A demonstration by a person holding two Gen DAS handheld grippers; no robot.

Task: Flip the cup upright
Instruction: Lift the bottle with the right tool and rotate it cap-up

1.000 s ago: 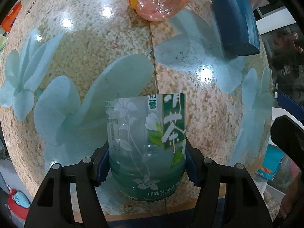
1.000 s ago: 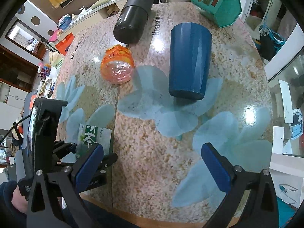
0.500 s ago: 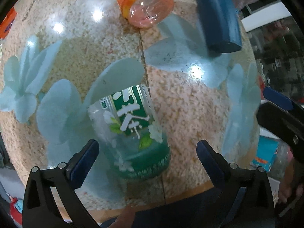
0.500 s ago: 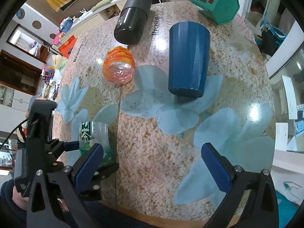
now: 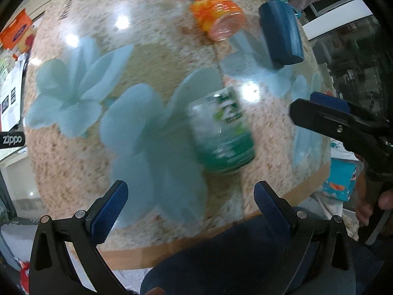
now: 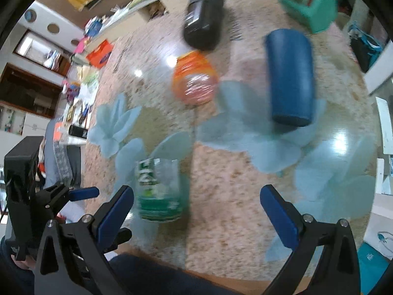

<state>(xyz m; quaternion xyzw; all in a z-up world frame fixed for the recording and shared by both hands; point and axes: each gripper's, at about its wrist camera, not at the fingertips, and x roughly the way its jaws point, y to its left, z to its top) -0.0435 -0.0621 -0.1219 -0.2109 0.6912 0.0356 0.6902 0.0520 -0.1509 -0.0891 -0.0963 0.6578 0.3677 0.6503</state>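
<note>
Lying on its side well beyond the near edge, a dark blue tumbler (image 6: 289, 78) points its flat end toward the cameras; to its left an orange plastic cup (image 6: 195, 81) also lies tipped over, its clear pinkish end facing this way; a black cylinder (image 6: 203, 29) lies farther back behind the orange one, and a teal box (image 6: 308, 7) sits at the far right corner; all four rest apart from one another on the table (image 6: 233, 184), a speckled beige top printed with pale blue flowers.

Nothing stands between the grippers and the cup (image 5: 224, 132); it stands upright near the front edge of the table, a clear cup cut from a drink bottle, open end up, with a green band round its base and a green-and-white label with white characters on its side; motion blur smears the finer print.

The left gripper (image 5: 190, 194) hangs above the near edge with its blue-padded fingers spread wide and nothing between them, the cup just ahead of it and untouched; the right gripper (image 6: 196, 201) is likewise wide apart and empty, the cup showing just beyond its left finger (image 6: 115, 211).
</note>
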